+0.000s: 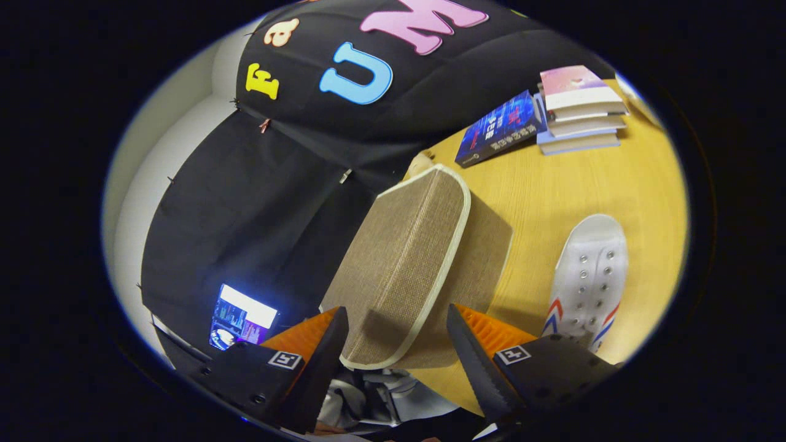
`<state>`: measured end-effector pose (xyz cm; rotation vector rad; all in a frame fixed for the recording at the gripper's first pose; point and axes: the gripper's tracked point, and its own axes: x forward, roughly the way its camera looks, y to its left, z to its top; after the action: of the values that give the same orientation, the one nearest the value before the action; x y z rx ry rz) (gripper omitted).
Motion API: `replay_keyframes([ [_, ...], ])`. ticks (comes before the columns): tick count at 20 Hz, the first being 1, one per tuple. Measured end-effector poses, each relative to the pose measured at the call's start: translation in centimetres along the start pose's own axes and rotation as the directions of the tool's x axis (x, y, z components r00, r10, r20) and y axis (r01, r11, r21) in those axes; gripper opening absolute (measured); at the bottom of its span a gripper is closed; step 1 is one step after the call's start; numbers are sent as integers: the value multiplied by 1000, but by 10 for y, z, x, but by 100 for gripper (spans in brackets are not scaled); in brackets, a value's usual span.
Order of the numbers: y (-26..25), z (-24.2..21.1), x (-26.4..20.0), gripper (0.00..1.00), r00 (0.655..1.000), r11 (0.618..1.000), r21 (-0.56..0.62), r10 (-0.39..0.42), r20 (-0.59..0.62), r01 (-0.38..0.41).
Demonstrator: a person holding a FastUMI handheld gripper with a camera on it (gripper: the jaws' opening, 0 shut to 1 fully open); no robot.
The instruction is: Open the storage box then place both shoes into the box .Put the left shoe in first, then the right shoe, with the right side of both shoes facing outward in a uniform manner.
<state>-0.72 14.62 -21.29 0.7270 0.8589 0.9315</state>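
Nearby — shoe (588,276), books (580,109); jaws apart.

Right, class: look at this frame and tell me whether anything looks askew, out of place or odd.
The storage box sits at the corner of the wooden table, apparently jutting past its edge. A dark blue book leans aslant against the stacked books. The gripper is open, its fingers either side of the box's near end, not pressing it. The white shoe looks ordinary.

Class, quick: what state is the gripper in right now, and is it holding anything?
Gripper: open, holding nothing; its fingers straddle the near corner of the closed storage box without pressing on it.
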Motion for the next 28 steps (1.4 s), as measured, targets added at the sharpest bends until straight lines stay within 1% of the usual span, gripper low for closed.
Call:
replay_keyframes([
  [3, 0, -4, 13, 98, 996, 993, 93, 79, -26, -77],
  [5, -3, -4, 21, 98, 993, 985, 139, 110, -45, -103],
  [9, 7, -5, 32, 98, 978, 951, 255, 198, -62, -177],
  [10, 8, -5, 32, 98, 975, 945, 268, 210, -68, -185],
  [12, 13, -3, 29, 97, 965, 929, 298, 251, -76, -218],
  [13, 19, 0, 23, 97, 957, 916, 321, 280, -75, -243],
  [15, 25, 4, 16, 96, 949, 902, 339, 306, -71, -266],
  [18, 39, 21, 3, 96, 932, 864, 390, 360, -38, -318],
  [22, 57, 37, -17, 94, 916, 820, 439, 400, 15, -366],
  [23, 57, 41, -20, 89, 919, 818, 446, 394, 26, -364],
  [24, 61, 41, -21, 76, 915, 810, 453, 403, 29, -372],
  [25, 63, 39, -20, 76, 913, 805, 465, 408, 20, -370],
  [26, 61, 39, -18, 70, 917, 807, 468, 398, 19, -360],
  [28, 62, 42, -15, 48, 920, 808, 469, 392, 24, -356],
])
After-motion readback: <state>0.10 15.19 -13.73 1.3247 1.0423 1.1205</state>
